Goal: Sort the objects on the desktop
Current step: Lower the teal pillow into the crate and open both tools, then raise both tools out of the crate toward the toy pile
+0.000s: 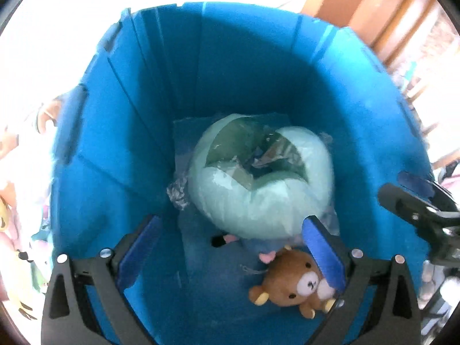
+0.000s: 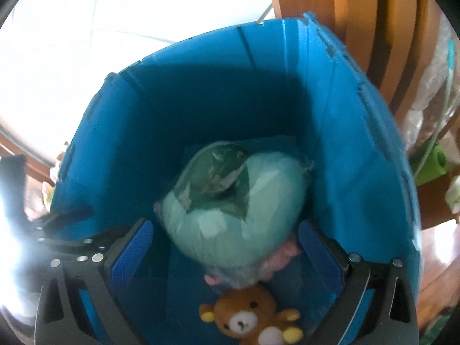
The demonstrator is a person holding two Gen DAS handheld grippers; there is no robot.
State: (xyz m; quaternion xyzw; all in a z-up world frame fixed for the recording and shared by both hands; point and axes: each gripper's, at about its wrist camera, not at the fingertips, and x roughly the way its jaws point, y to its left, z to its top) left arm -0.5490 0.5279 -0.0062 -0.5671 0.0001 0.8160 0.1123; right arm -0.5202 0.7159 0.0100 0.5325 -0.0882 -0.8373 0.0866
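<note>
Both views look down into a deep blue plastic bin (image 1: 120, 132) (image 2: 353, 149). On its floor lies a mint-green U-shaped pillow (image 1: 258, 178) (image 2: 230, 215) in clear wrap. A brown teddy bear (image 1: 293, 284) (image 2: 250, 316) lies beside it, with a pink and blue soft toy (image 1: 264, 251) (image 2: 283, 254) partly under the pillow. My left gripper (image 1: 230, 244) is open and empty above the bin. My right gripper (image 2: 225, 243) is open and empty too; it also shows at the right edge of the left wrist view (image 1: 419, 210).
Wooden furniture (image 2: 359, 14) stands behind the bin at the right. A pale tiled floor (image 2: 86, 43) lies beyond it. Soft toys (image 1: 17, 230) lie outside the bin at the left. A green foam piece (image 2: 431, 166) and plastic bags sit at the right.
</note>
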